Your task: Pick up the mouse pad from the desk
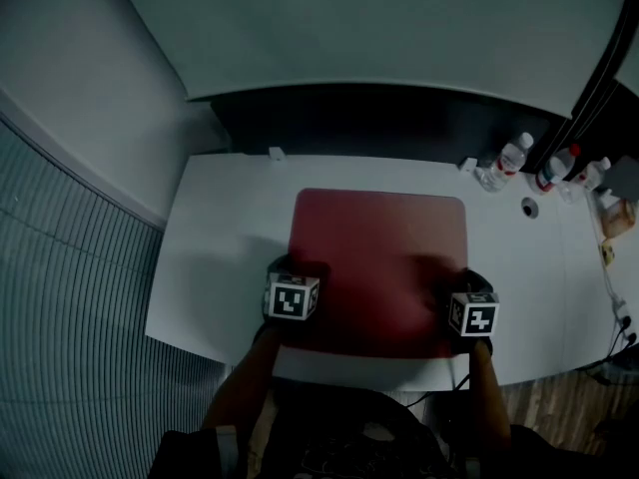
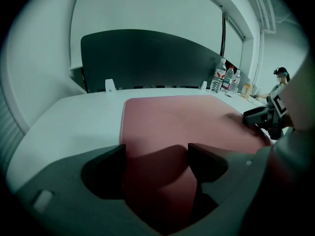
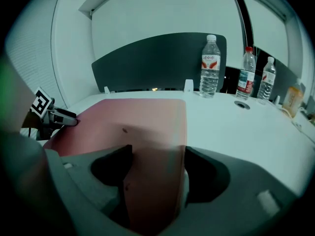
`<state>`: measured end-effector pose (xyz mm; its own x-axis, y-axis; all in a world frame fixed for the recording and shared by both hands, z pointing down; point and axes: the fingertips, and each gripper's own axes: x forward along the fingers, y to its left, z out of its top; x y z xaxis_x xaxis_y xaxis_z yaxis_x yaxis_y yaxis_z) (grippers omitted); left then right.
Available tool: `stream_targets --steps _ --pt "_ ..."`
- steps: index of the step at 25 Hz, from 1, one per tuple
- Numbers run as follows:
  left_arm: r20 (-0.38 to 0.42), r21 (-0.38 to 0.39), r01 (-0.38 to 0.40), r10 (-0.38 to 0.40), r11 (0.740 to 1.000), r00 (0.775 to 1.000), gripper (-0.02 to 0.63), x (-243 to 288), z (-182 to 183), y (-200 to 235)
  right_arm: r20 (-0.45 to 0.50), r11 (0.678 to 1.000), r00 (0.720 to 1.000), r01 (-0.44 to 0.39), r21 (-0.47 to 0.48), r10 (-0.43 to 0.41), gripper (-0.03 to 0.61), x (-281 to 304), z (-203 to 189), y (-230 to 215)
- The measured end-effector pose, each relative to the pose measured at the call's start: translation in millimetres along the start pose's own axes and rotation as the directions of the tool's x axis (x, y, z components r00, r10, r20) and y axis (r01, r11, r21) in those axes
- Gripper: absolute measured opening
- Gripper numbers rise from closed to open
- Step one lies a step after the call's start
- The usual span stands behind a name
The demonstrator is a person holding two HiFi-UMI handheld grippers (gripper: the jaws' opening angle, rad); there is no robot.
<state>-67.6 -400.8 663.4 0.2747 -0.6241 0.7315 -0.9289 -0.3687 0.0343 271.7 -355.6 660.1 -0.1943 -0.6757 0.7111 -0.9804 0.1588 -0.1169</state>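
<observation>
A dark red mouse pad (image 1: 379,257) lies flat on the white desk (image 1: 220,228). My left gripper (image 1: 295,269) is over its near left part, jaws open, with the pad (image 2: 182,117) showing in the wide gap between them. My right gripper (image 1: 459,281) is at the near right part; its open jaws straddle the pad's (image 3: 138,119) right edge, with white desk under the right jaw. Neither pair of jaws presses on the pad. Each gripper shows in the other's view: the right gripper (image 2: 261,118) and the left gripper (image 3: 56,117).
A dark partition (image 1: 379,118) runs along the desk's far edge. Three water bottles (image 3: 210,65) (image 3: 246,73) (image 3: 268,78) stand at the back right, near a round cable hole (image 1: 529,208). A person (image 2: 281,75) sits far off to the right. The desk's front edge is just below the pad.
</observation>
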Motion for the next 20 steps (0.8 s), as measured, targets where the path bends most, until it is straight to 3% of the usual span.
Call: stream_targets --steps 7,14,20 --pt "0.016 -0.012 0.015 -0.015 1.000 1.000 0.385 4.2 -0.9 -3.4 0.011 1.000 1.000 0.022 -0.004 -0.022 0.318 1.7 -1.7 -1.7" --pt "-0.006 0.003 -0.019 0.019 1.000 1.000 0.346 -2.5 0.4 0.0 -0.002 0.999 0.999 0.037 -0.021 -0.037 0.287 0.2 -2.0 -1.1" --pt "0.025 -0.031 -0.035 0.035 0.999 0.999 0.352 1.5 -1.8 1.5 0.001 1.000 1.000 0.006 -0.002 -0.006 0.282 0.2 -0.7 2.8"
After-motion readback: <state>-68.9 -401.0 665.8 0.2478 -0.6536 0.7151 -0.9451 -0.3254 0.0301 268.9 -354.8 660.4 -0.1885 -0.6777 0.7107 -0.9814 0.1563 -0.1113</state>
